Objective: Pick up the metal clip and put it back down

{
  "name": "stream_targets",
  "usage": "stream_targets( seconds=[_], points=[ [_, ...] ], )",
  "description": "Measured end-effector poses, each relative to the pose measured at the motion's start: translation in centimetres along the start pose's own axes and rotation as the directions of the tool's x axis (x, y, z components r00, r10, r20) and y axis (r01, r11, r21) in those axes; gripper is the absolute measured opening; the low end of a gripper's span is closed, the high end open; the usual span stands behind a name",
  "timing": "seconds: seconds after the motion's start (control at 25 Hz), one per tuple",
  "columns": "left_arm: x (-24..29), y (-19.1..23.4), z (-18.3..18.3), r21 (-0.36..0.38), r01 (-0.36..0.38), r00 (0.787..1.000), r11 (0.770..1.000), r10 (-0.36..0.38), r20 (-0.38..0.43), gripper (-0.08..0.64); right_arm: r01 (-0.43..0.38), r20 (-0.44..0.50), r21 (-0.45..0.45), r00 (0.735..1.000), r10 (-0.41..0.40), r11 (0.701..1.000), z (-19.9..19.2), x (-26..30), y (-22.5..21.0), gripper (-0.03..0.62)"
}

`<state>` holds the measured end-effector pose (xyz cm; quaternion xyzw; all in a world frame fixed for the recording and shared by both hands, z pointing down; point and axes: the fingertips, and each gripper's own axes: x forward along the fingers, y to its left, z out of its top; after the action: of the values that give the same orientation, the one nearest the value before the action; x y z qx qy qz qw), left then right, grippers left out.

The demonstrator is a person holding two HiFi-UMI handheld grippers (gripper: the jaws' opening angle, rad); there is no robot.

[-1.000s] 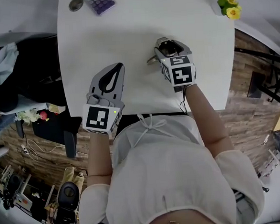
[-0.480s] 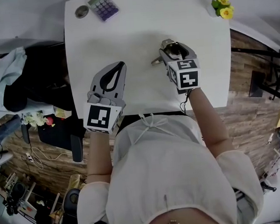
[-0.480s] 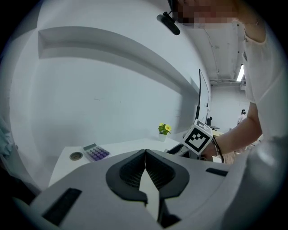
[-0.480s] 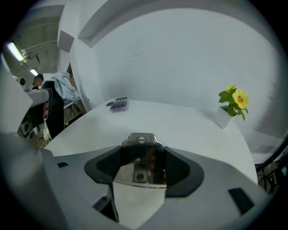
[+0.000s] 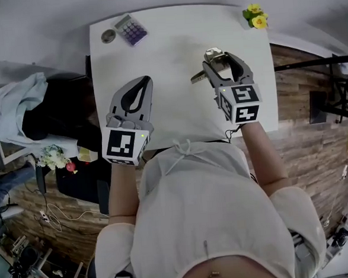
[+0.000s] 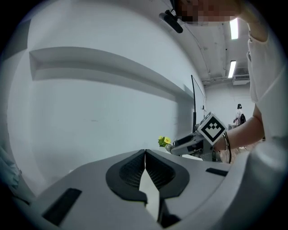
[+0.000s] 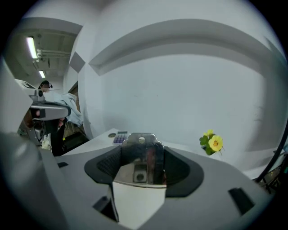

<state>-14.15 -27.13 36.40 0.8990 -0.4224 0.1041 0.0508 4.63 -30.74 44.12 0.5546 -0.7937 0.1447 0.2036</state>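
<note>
The shiny metal clip (image 7: pixel 143 157) sits clamped between the dark pads of my right gripper (image 7: pixel 143 164), its handle with a small hole sticking up past the jaw tips. In the head view the right gripper (image 5: pixel 219 64) holds the clip (image 5: pixel 207 65) in the air above the right half of the white table (image 5: pixel 169 64). My left gripper (image 5: pixel 141 90) hovers over the table's front left part with its jaws pressed together and nothing in them. The left gripper (image 6: pixel 145 157) shows its two pads meeting along a thin line.
A purple calculator (image 5: pixel 130 30) and a small round metal disc (image 5: pixel 108 36) lie at the table's far left corner. Yellow flowers (image 5: pixel 254 17) stand at the far right corner. Clothing (image 5: pixel 14 111) and clutter fill the floor left of the table.
Both grippers have risen above the table, the right one more, carrying the clip up with it. The head view has pulled back, so the table looks smaller.
</note>
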Motion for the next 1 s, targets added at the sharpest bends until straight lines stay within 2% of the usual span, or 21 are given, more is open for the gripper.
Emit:
stream_targets(
  seconds=[0.16, 0.44, 0.64, 1.0],
  points=[
    [-1.0, 0.2, 2.4, 0.005, -0.014, 0.999, 1.000, 0.014, 0.040, 0.020, 0.028, 0.145, -0.019, 0.989, -0.025, 0.999, 4.0, -3.8, 0.0, 0.292],
    [-2.8, 0.3, 5.5, 0.029, -0.031, 0.995, 0.999, 0.028, 0.094, 0.020, 0.083, 0.336, -0.055, 0.940, -0.060, 0.995, 8.6, -10.0, 0.2, 0.291],
    [-3.7, 0.7, 6.2, 0.033, -0.046, 0.993, 0.998, 0.042, 0.107, 0.020, 0.104, 0.389, -0.062, 0.918, -0.072, 0.993, 9.7, -12.5, 0.7, 0.291],
    [-4.4, 0.4, 6.3, 0.037, -0.043, 0.994, 0.998, 0.038, 0.106, 0.019, 0.099, 0.403, -0.034, 0.912, -0.077, 0.995, 9.9, -13.3, 1.3, 0.291]
  ],
)
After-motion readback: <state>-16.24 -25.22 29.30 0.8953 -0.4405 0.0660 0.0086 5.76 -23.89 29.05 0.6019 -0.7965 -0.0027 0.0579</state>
